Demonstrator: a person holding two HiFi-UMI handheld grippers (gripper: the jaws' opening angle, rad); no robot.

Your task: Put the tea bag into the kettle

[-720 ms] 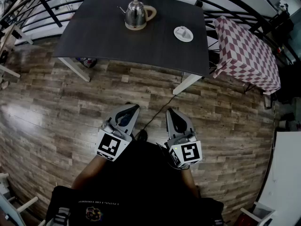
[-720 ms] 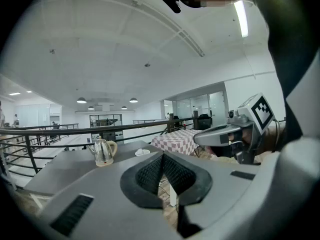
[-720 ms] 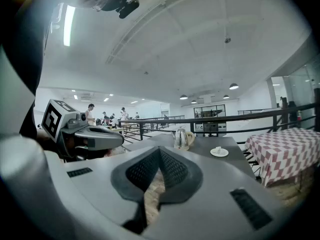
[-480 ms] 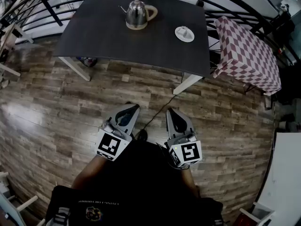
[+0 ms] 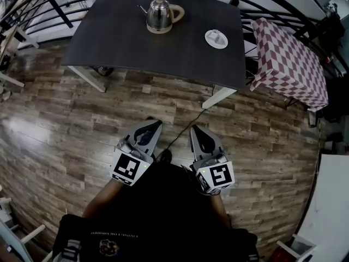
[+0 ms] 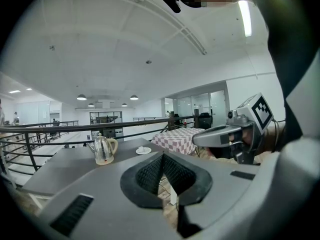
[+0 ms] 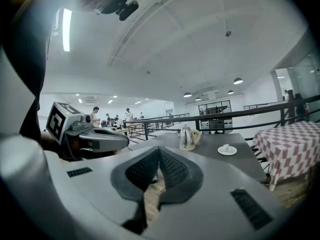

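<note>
A steel kettle (image 5: 158,15) with a pale handle stands on its base at the far side of a dark table (image 5: 120,42). To its right, a white saucer (image 5: 216,39) holds a small white tea bag. Both grippers hover over the wooden floor, well short of the table, close to my body. My left gripper (image 5: 154,125) and right gripper (image 5: 196,130) are shut with nothing between their pads. In the left gripper view the kettle (image 6: 103,150) and saucer (image 6: 143,150) lie far ahead. The right gripper view shows the kettle (image 7: 187,137) and saucer (image 7: 227,150) the same way.
A table with a red-and-white checked cloth (image 5: 292,64) stands to the right of the dark table. Black railings (image 5: 49,4) curve behind it. A dark cable (image 5: 185,125) runs across the floor between the grippers. People stand far off in the right gripper view.
The head view has drifted slightly, so the saucer and the checked table sit a little further right. Both grippers hold nearly the same place and stay shut.
</note>
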